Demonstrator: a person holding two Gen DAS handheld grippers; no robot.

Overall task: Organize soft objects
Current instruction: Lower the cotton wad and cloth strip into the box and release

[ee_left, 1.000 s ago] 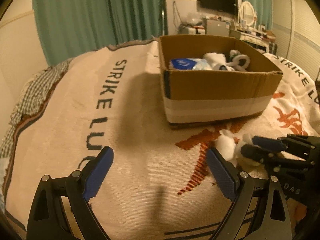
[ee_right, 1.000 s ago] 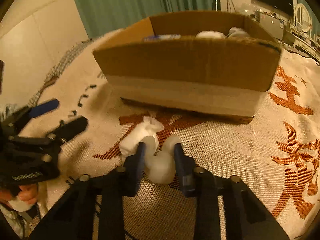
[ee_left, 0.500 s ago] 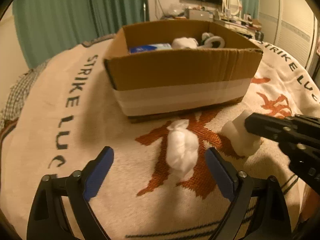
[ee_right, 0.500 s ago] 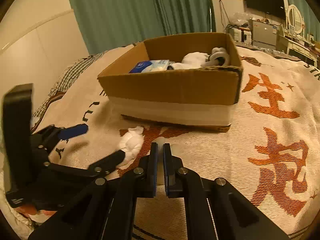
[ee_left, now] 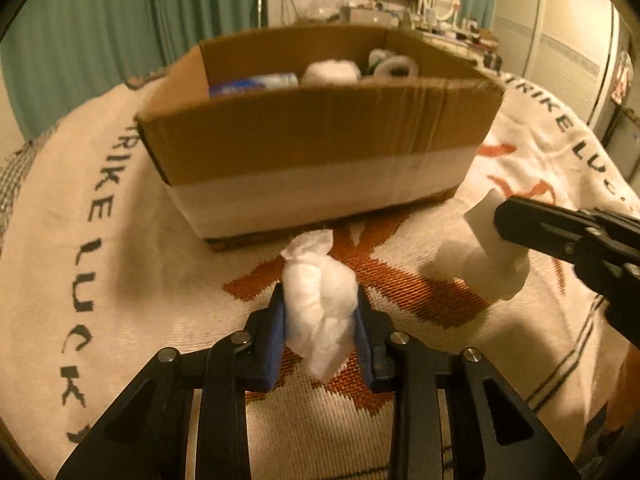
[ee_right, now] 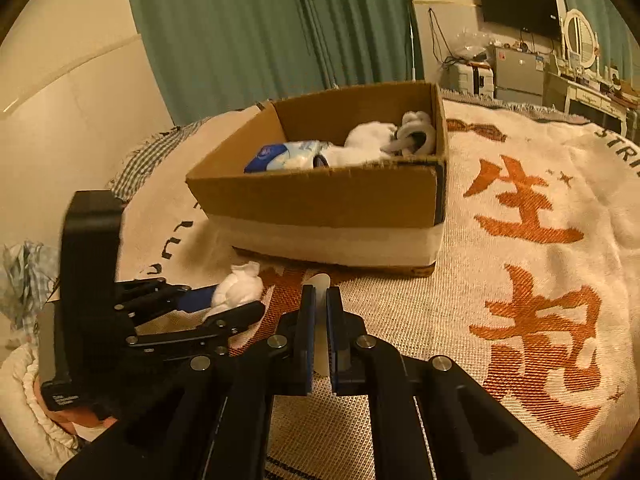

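Note:
My left gripper [ee_left: 319, 300] is shut on a white cotton wad [ee_left: 318, 304] in front of the cardboard box [ee_left: 320, 140]. The wad also shows in the right wrist view [ee_right: 239, 290], between the left gripper's fingers. My right gripper [ee_right: 319, 300] is shut on a white foam piece [ee_right: 320, 284], squeezed thin between the pads; in the left wrist view the foam piece [ee_left: 486, 264] hangs just above the blanket, at the right. The box [ee_right: 332, 200] holds a blue-and-white tissue pack [ee_right: 288, 154], a white soft bundle [ee_right: 368, 142] and a white ring-shaped item [ee_right: 416, 136].
A cream blanket [ee_right: 520, 240] with orange characters and black letters covers the bed. Green curtains [ee_right: 260, 40] hang behind. A TV [ee_right: 518, 4], dresser and mirror stand at the far right. A checked cloth [ee_right: 140, 160] lies at the left edge.
My left gripper has moved right to the cotton wad and closed on it. My right gripper closed on the foam piece and lifted it off the blanket.

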